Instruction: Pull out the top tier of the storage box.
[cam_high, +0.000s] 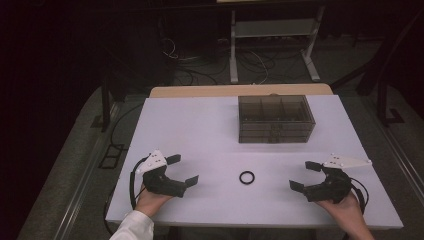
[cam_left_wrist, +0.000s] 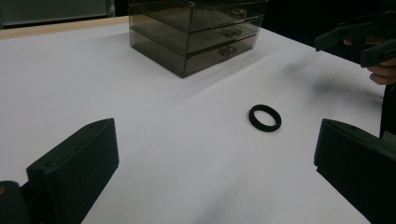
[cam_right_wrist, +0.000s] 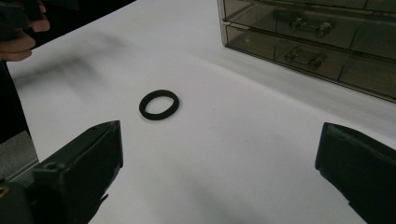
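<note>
- Ring (cam_high: 246, 177): small black band, rubbery or elastic by the look, lying flat on the white table (cam_high: 200, 125) between my two tools, nearer the front edge than the smoked clear-plastic drawer box (cam_high: 276, 119).
- Left gripper (cam_high: 181, 170): jaws spread wide, nothing between them. It rests on the table with the ring at about 3 o'clock from it in the high view.
- Right gripper (cam_high: 305, 175): jaws equally wide and empty, the ring at about 9 o'clock from it.
- Handling, my guess: very light, soft and a bit springy. It should squash under hard pressure and may flip or skid on the smooth top if nudged from one side only.
- Hold: I would tip one jaw through the hole and pinch a single wall of the band, or close across the outside gently. It lies low, so the tips must come right down to the surface.
- Room: open white surface all around the ring. The drawer box stands well apart at roughly 1 o'clock from it, toward the far edge.
- Edges: the front edge runs close to both my hands, so a sliding ring could go off toward 6 o'clock. The box has three stacked drawers with small handles (cam_left_wrist: 231, 32), all closed as far as I can tell.
</note>
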